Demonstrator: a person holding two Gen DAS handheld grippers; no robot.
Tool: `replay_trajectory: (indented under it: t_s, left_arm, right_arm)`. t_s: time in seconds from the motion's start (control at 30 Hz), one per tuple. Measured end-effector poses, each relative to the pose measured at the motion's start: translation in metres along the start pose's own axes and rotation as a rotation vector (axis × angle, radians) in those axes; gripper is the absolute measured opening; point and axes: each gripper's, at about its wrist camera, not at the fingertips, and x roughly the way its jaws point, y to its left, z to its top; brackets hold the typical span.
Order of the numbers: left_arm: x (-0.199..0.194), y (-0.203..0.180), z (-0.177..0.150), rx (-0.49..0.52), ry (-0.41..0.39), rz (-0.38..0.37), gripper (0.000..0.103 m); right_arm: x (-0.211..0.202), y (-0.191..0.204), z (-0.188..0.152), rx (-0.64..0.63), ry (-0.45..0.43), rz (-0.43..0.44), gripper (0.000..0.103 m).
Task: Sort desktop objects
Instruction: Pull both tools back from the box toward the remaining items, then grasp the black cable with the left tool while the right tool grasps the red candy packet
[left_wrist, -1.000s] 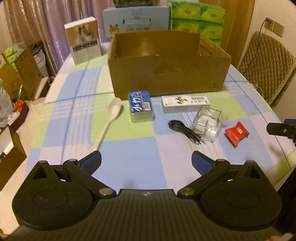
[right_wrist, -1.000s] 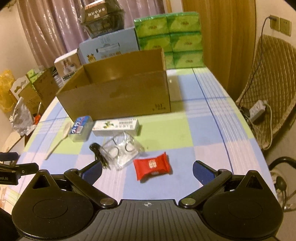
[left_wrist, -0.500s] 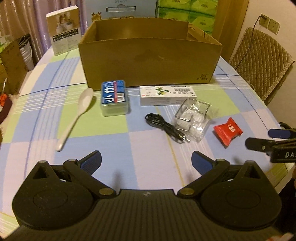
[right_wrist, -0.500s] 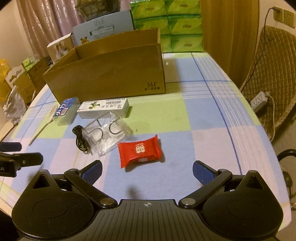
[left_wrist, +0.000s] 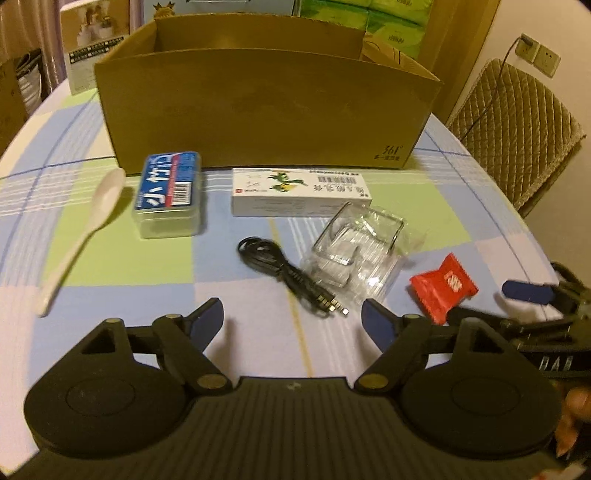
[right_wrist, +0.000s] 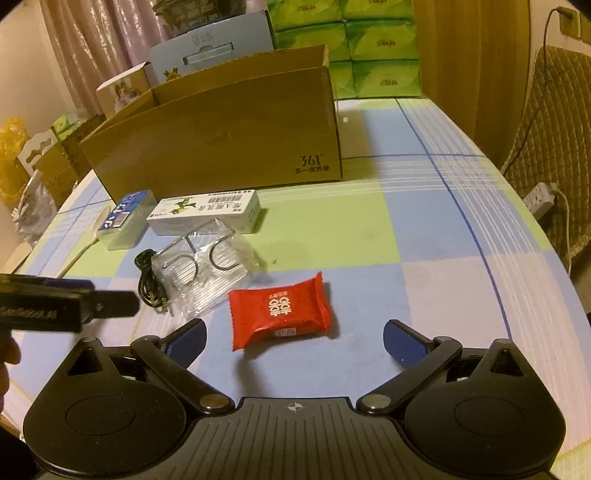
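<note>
**Both claws spread over the table**

Your right gripper (right_wrist: 293, 339) is hovering released just before the red candy packet (right_wrist: 279, 314). Your left gripper (left_wrist: 291, 319) is hanging released near the black cable (left_wrist: 284, 271). The cardboard box (left_wrist: 266, 107) is standing behind them.

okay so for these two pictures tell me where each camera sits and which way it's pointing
Left wrist: on the left gripper, low over the table's near edge, facing the cardboard box across spoon and black cable; own open fingers show, with the right gripper at the right edge.
Right wrist: on the right gripper, facing the red packet; own open fingers show, the left gripper at the left edge.
Shared: box, cable, red packet, white carton.
</note>
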Motion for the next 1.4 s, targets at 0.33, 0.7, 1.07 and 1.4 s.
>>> replay_trajectory:
  t_s: [0.33, 0.7, 1.07, 1.4]
  left_arm:
    - [0.027, 0.001, 0.006, 0.024, 0.012, 0.009, 0.049]
    - [0.000, 0.024, -0.021, 0.113, 0.039, 0.059, 0.006]
    - [0.010, 0.024, -0.004, 0.258, -0.043, 0.012, 0.027]
    - [0.035, 0.018, 0.009, 0.279, -0.038, -0.037, 0.027]
  right_arm:
    - [0.011, 0.000, 0.001, -0.004, 0.002, -0.031, 0.100]
    - [0.009, 0.008, 0.000, -0.036, -0.016, -0.043, 0.100]
    - [0.011, 0.015, 0.000, -0.057, -0.025, -0.037, 0.100]
    - [0.022, 0.018, -0.002, -0.085, 0.004, -0.049, 0.100]
